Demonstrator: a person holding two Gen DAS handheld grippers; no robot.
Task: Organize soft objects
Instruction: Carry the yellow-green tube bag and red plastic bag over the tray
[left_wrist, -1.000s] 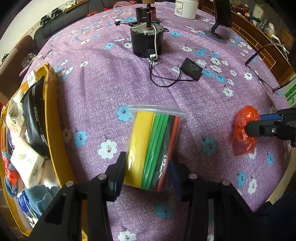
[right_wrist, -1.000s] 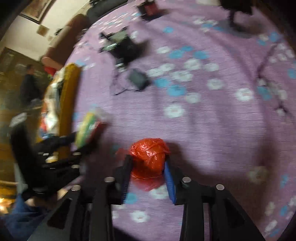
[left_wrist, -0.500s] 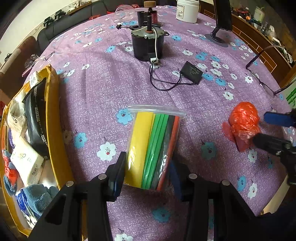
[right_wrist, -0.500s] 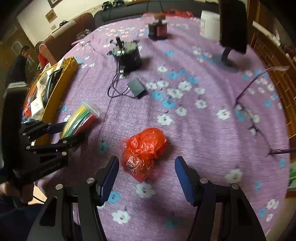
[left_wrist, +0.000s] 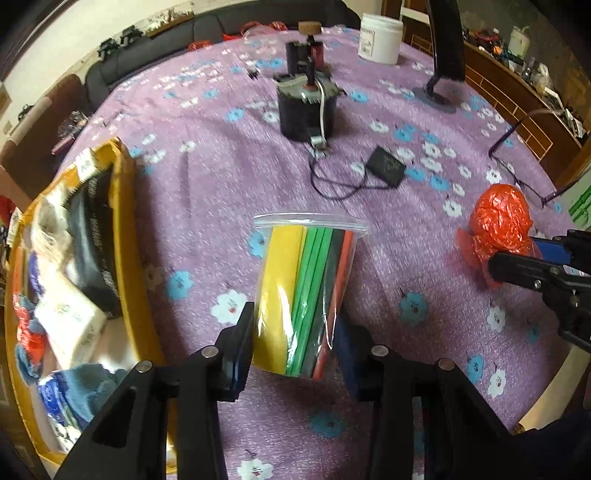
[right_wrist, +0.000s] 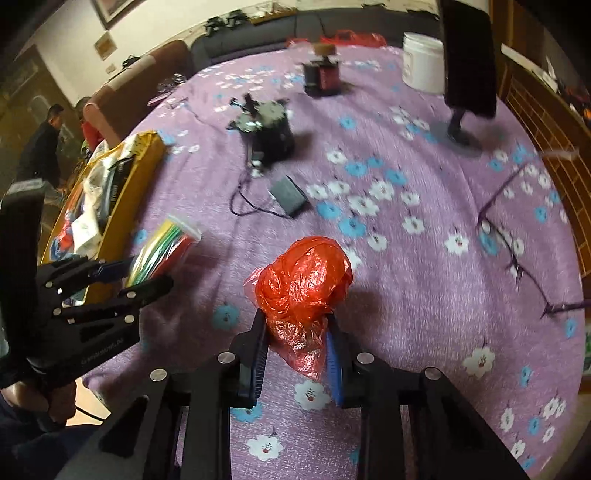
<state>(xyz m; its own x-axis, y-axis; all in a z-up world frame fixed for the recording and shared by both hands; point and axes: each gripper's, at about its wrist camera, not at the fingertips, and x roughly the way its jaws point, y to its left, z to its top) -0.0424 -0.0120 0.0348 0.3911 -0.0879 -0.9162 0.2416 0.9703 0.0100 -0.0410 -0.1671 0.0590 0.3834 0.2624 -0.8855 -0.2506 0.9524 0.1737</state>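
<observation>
Left tongs (left_wrist: 295, 343) clamp the clear bag of coloured sheets (left_wrist: 304, 291); right tongs (right_wrist: 297, 354), right of that bag, pinch the red plastic bag (right_wrist: 303, 284).

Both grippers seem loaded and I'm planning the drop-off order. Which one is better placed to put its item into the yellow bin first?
Left. The left gripper, shut on the zip bag, sits right beside the yellow bin; the right gripper with the red bag is farther away.

Soft, even indoor light; motion blur smears the purple flowered tablecloth (left_wrist: 207, 192) beyond the black motor block (right_wrist: 267, 134); fisheye bending darkens every corner.
</observation>
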